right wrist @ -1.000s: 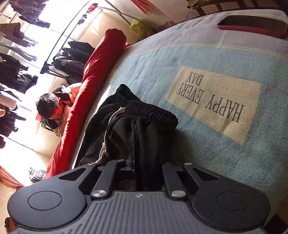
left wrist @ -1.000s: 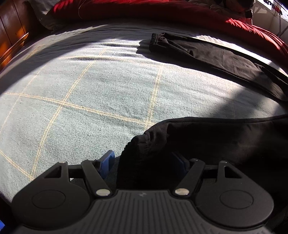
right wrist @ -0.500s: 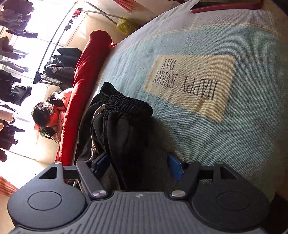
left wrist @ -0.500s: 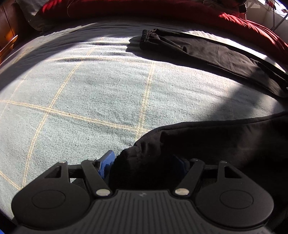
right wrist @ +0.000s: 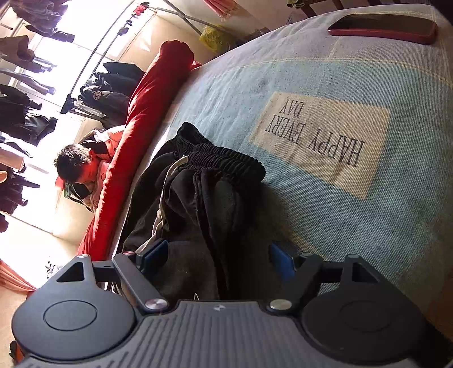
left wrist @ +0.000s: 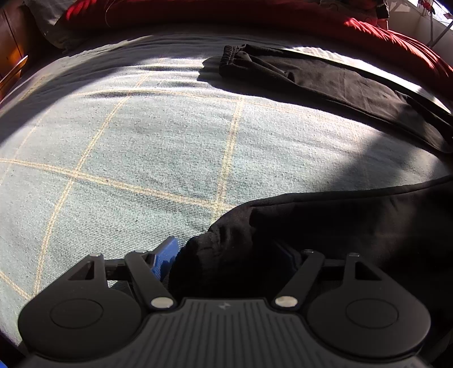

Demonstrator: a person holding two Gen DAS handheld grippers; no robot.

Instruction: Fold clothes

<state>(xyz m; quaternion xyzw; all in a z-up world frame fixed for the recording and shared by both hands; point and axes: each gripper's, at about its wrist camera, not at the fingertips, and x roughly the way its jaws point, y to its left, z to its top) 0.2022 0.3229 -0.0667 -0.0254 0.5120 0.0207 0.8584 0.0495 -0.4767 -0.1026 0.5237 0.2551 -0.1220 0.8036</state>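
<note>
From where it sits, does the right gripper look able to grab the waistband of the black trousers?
Probably yes. The right gripper has just opened, with the black trousers lying between its pads, and the waistband lies just ahead with nothing in between.

In the left wrist view, black cloth (left wrist: 240,254) covers the right finger (left wrist: 288,254) of the left claw (left wrist: 229,254), so we cannot tell whether it touches. The trousers (left wrist: 325,82) run off the edge at three o'clock. In the right wrist view, the phone (right wrist: 382,27) is clipped near one o'clock, and the waistband (right wrist: 223,161) hides whatever lies beneath.
</note>
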